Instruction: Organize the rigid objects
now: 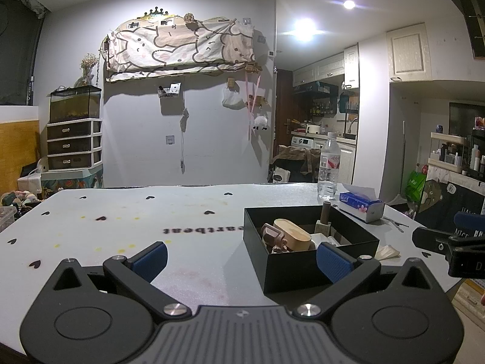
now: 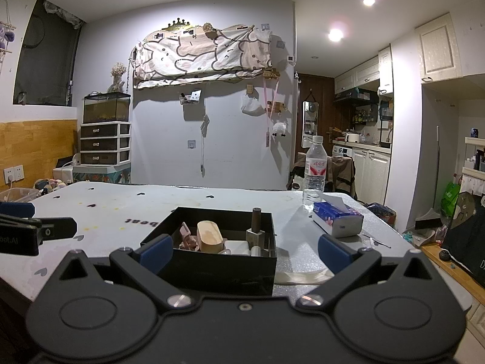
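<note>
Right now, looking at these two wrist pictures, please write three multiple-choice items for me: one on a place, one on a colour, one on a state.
1. Where does the tissue pack lie?
A. inside the black box
B. on the table, to the right of the black box
C. on the floor

2. What colour are the pads of the right claw?
A. blue
B. red
C. yellow

3. In what state is the left claw?
A. shut on the water bottle
B. shut on the wooden oval piece
C. open and holding nothing

Answers:
1 B: the pack rests on the table beside the black box, near the water bottle.
2 A: both pads show blue.
3 C: its fingers stand wide apart with only table between them; the wooden oval piece sits in the box.
</note>
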A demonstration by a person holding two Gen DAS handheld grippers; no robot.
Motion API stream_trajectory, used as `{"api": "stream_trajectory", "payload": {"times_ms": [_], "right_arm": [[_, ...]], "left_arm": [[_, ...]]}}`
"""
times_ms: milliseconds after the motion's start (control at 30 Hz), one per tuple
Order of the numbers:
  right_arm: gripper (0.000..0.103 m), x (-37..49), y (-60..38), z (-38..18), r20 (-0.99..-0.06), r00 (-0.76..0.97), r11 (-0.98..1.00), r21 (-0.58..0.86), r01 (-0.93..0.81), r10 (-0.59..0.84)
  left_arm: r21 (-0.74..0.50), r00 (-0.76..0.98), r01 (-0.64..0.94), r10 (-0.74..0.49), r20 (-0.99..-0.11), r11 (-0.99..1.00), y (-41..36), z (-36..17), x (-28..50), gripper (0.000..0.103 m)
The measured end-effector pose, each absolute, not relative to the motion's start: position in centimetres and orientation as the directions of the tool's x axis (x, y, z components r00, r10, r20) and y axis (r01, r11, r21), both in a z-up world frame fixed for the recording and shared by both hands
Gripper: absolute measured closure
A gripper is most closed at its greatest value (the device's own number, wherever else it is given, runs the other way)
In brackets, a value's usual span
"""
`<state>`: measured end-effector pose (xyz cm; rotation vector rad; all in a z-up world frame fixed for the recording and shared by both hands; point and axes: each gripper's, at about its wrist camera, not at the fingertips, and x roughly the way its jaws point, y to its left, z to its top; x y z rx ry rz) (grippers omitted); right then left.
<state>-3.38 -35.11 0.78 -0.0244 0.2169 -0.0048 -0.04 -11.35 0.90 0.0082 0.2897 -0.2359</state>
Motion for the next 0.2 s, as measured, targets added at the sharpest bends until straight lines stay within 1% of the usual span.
{"api": "stream_trajectory", "payload": {"times_ms": [200], "right_arm": [[0.0,-3.41,-35.09,0.74,-0.215,0.976,1.0,-0.024,0.003,-0.008]], "left_arm": [[-0.027,0.931,0.226,-0.224,-0.289,0.974,-11.19,0.94,-0.12,0.0]]}}
